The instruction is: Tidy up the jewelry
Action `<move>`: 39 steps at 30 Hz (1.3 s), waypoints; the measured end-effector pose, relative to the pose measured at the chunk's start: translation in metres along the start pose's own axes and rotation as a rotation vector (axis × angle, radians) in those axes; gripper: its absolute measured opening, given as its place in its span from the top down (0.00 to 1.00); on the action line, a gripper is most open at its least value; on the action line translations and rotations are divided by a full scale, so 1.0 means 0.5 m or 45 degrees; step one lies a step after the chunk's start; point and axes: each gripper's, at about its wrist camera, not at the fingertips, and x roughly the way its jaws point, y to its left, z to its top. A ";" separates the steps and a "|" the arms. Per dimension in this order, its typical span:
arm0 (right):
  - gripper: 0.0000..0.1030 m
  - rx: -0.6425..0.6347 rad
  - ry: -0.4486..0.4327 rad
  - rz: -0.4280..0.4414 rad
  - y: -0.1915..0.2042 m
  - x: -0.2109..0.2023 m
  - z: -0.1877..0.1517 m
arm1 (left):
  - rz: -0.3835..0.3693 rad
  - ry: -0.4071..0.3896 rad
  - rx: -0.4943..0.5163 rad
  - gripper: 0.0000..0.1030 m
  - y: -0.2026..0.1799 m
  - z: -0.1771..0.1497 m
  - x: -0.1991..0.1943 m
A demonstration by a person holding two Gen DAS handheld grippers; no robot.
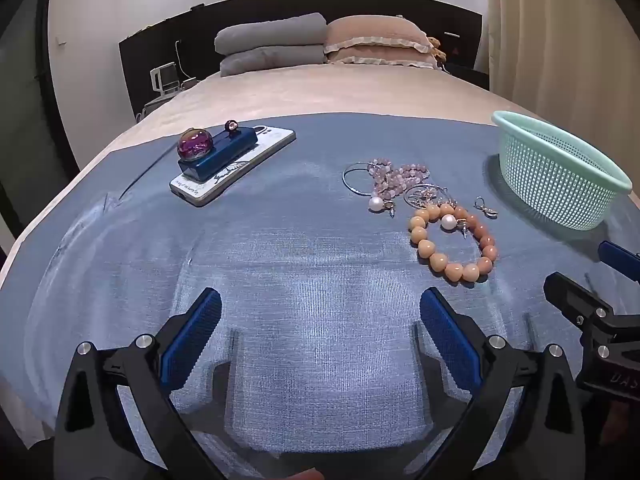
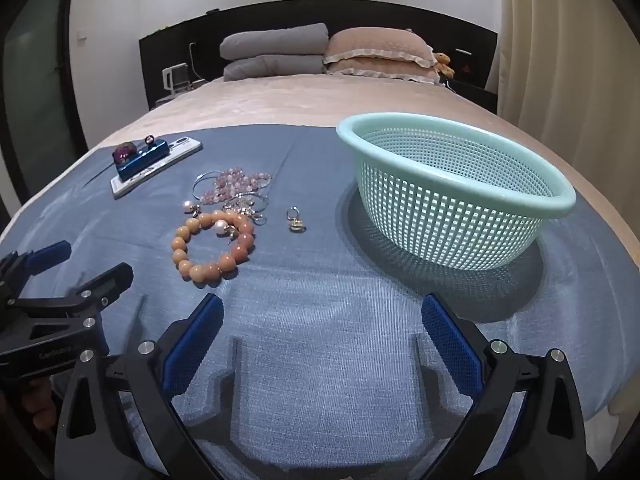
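A pile of jewelry lies on a blue cloth: an orange bead bracelet, a pink bead strand, a silver bangle, pearl earrings and a small gold clasp. A mint mesh basket stands empty to their right. My left gripper is open and empty, near the bracelet's left. My right gripper is open and empty, in front of the basket.
A phone at the back left carries a blue box with a purple glass ball and a small ring. The cloth lies on a beige bed with pillows at the head.
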 end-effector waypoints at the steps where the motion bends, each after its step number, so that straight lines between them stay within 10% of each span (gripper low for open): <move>1: 0.07 0.002 0.001 0.002 0.000 0.001 0.000 | -0.001 0.000 0.003 0.05 0.001 0.000 0.000; 39: 0.07 0.000 0.031 0.141 0.000 0.006 0.001 | 0.051 0.009 0.067 0.05 -0.011 -0.009 0.017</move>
